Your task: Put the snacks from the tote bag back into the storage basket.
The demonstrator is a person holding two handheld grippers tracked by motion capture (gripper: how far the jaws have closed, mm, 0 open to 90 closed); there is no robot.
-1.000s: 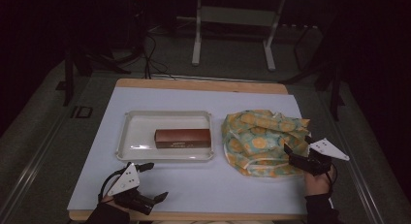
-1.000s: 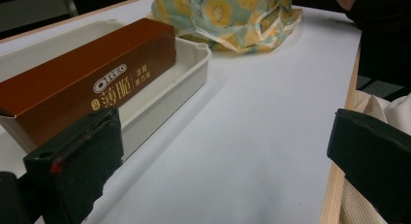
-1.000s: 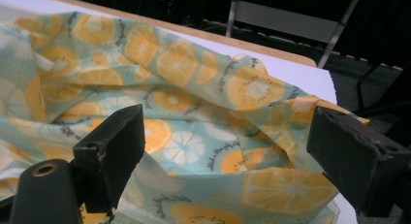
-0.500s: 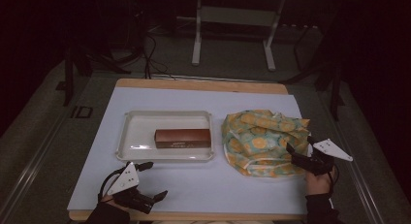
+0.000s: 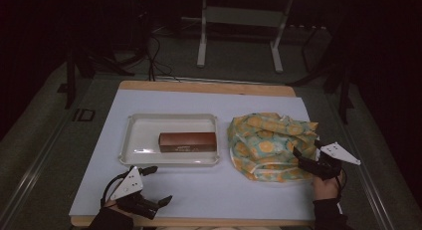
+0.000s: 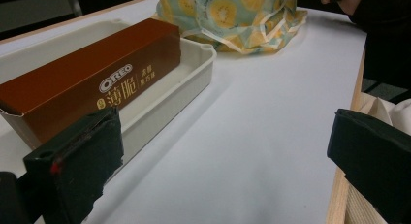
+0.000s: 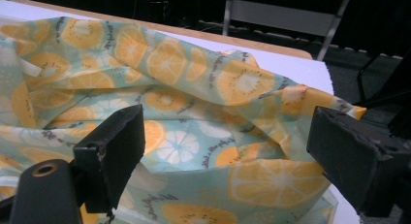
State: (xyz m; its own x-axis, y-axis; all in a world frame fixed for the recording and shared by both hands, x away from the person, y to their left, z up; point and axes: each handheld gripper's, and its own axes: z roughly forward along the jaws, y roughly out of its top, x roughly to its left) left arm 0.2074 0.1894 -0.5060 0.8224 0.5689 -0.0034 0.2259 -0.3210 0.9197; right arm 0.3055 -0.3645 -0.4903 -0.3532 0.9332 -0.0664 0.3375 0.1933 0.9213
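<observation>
Holding: white tray (image 5: 130, 140) contains brown box (image 5: 187, 141) (long axis left-right).
Right gripper (image 5: 306, 153): jaws apart at citrus-print bag (image 5: 268, 143).
Left gripper (image 5: 157, 185): jaws apart.

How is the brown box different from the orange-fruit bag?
The brown box is stiff with straight edges; the fruit-print bag is soft and crumpled. The box is plain brown with white lettering; the bag is pale green with orange slices. The box lies in the white tray; the bag lies on the table. No gripper holds either.

crumpled bag (image 5: 271, 145) (image 7: 194, 132) with orange-slice print on pale green lies in a loose heap at the table's right, just beside the tray.
</observation>
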